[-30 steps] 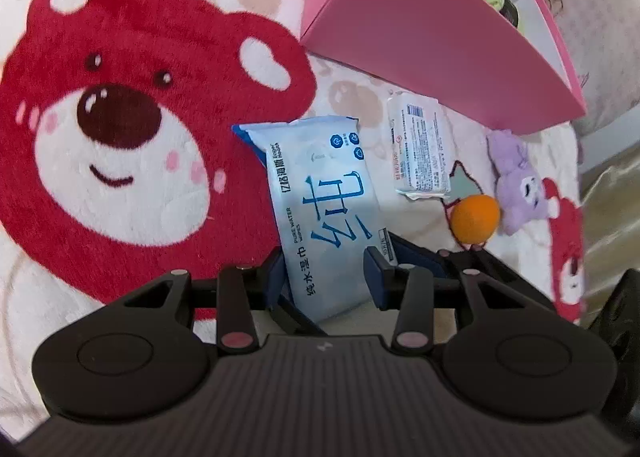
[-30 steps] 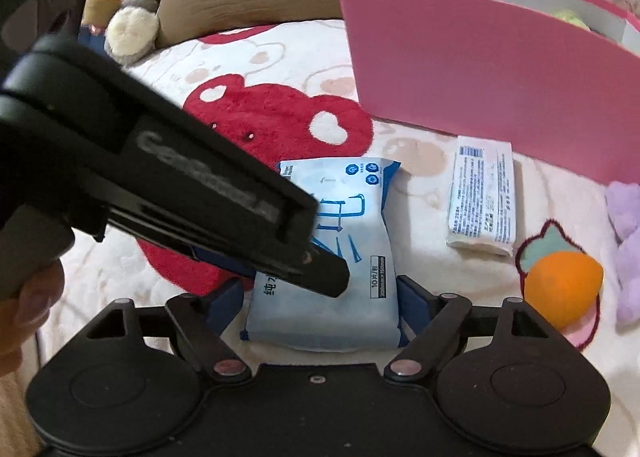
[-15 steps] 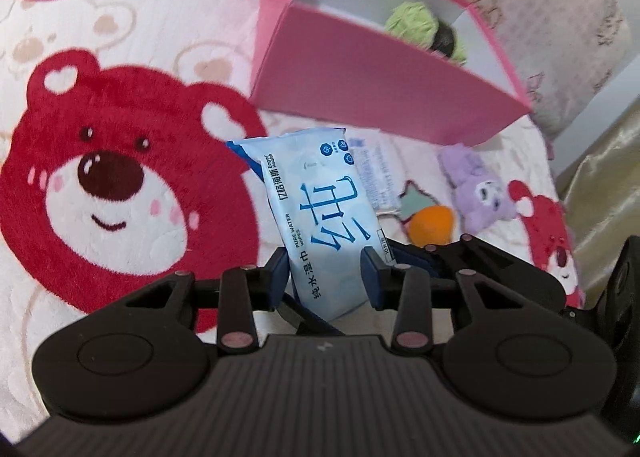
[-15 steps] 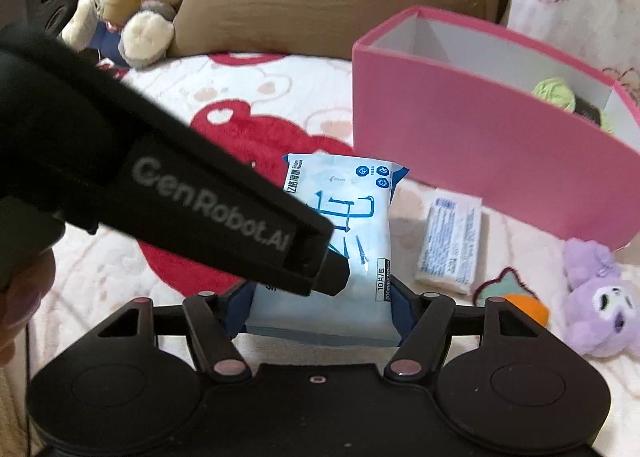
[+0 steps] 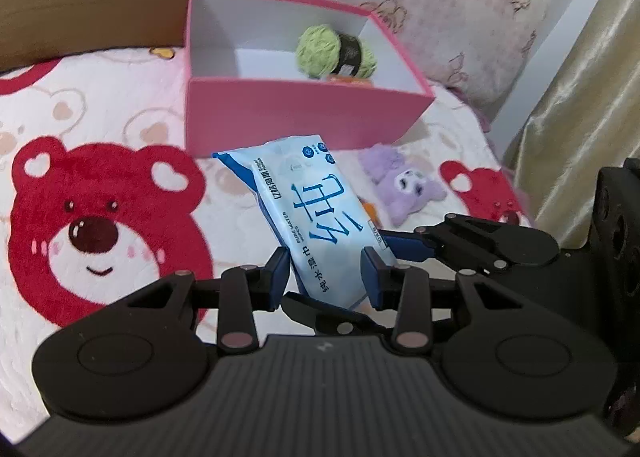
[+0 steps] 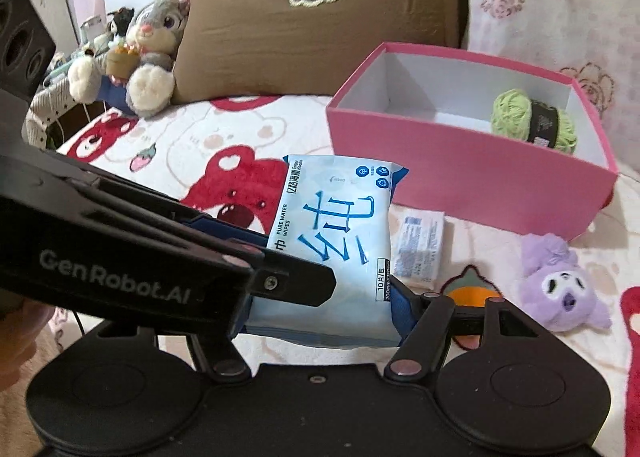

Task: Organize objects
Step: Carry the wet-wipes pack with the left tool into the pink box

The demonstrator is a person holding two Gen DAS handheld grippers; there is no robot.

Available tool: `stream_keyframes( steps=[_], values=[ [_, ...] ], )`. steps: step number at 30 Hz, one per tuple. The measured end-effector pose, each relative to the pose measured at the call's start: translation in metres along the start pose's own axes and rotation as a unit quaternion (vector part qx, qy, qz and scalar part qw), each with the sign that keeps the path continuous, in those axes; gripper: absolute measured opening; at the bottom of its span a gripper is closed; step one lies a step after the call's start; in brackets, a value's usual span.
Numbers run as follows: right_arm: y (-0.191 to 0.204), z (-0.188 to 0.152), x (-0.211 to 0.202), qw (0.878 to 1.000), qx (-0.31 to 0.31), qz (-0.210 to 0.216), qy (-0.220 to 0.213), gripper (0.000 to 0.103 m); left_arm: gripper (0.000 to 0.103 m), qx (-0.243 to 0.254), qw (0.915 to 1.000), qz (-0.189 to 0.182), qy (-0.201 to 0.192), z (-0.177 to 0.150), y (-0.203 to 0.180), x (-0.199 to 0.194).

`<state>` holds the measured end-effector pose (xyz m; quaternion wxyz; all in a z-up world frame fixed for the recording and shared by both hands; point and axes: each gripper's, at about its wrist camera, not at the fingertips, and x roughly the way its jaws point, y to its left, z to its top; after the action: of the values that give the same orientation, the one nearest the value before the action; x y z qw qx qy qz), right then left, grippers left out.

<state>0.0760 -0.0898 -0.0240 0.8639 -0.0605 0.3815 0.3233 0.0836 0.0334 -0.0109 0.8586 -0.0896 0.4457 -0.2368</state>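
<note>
Both grippers are shut on one blue-and-white wet wipes pack [image 5: 316, 213], held in the air above the bear blanket. My left gripper [image 5: 325, 275] pinches its near end. My right gripper [image 6: 324, 309] grips the pack [image 6: 336, 241] from the other side; the left gripper's body crosses the right wrist view and hides the right gripper's left finger. Beyond stands an open pink box [image 5: 304, 119] holding a green yarn ball [image 5: 336, 53]; the box [image 6: 472, 177] and yarn [image 6: 532, 123] also show in the right wrist view.
On the blanket in front of the box lie a small white tissue packet [image 6: 418, 245], an orange toy [image 6: 472, 295] and a purple plush [image 6: 560, 285]. A brown pillow [image 6: 320, 17] and a grey rabbit plush [image 6: 148, 45] sit behind. A curtain [image 5: 580, 77] hangs at right.
Both grippers have lifted the wipes pack off the blanket and raised it. The box interior and the yarn have come into view.
</note>
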Motion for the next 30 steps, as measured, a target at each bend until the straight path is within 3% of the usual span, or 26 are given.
stream_keyframes(
  steps=[6,15,20,30],
  values=[
    [-0.013,0.024,-0.025,1.0,0.016,0.009,-0.02,0.072,0.037,0.025,0.9996,-0.014,-0.002,0.029,-0.017,-0.022],
    [-0.035,0.077,-0.04,0.999,0.02,0.027,-0.026,0.072,0.037,0.041,0.999,-0.003,-0.015,0.08,-0.038,-0.037],
    [-0.047,0.105,-0.033,0.999,0.001,0.017,-0.031,0.072,0.037,0.035,0.9991,0.013,-0.019,0.111,-0.042,-0.028],
    [-0.098,0.154,0.007,0.999,0.031,0.02,-0.023,0.072,0.037,-0.024,0.9991,0.019,-0.029,0.173,-0.024,0.023]
  ],
)
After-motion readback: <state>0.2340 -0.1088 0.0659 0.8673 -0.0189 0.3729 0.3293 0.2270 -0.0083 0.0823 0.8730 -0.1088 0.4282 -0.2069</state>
